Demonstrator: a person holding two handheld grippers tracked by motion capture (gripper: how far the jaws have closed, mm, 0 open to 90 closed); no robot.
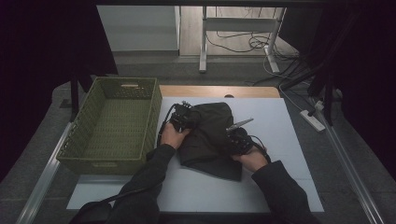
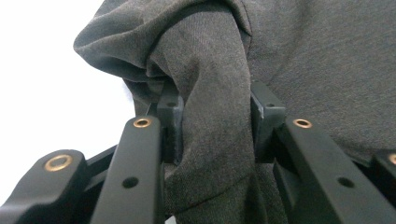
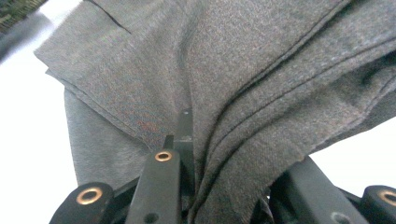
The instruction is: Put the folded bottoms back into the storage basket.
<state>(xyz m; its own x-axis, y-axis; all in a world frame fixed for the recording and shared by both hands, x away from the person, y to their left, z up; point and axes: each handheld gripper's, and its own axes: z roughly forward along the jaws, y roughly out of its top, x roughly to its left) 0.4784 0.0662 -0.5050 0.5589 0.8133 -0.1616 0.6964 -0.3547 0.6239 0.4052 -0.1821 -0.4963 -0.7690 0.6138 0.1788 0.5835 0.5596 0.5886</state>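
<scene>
Both forearms, in dark sleeves, come in from the near edge of the white table top (image 1: 280, 126) and angle inward, each hand wrapped around a black gripper that points forward and down onto a dark grey folded cloth garment (image 1: 210, 135). The left gripper (image 1: 183, 117) sits at the garment's left edge, close to the woven green plastic basket (image 1: 112, 123) standing beside it on the table's left. The right gripper (image 1: 239, 139) rests on the garment's near right part, with a grey plate sticking out above it.

In the left gripper view, a thick bunched fold of the garment (image 2: 210, 116) stands between the two pads, which press on it from either side, so this gripper holds the cloth with its jaws narrowed around the fold. In the right gripper view, the layered hems of the garment (image 3: 243, 116) are pinched between jaws drawn tight together on the fabric.

In the high view the hands and gripper bodies cover the fingertips. The dim light makes the garment's shape hard to read, and the basket's inside looks bare.
</scene>
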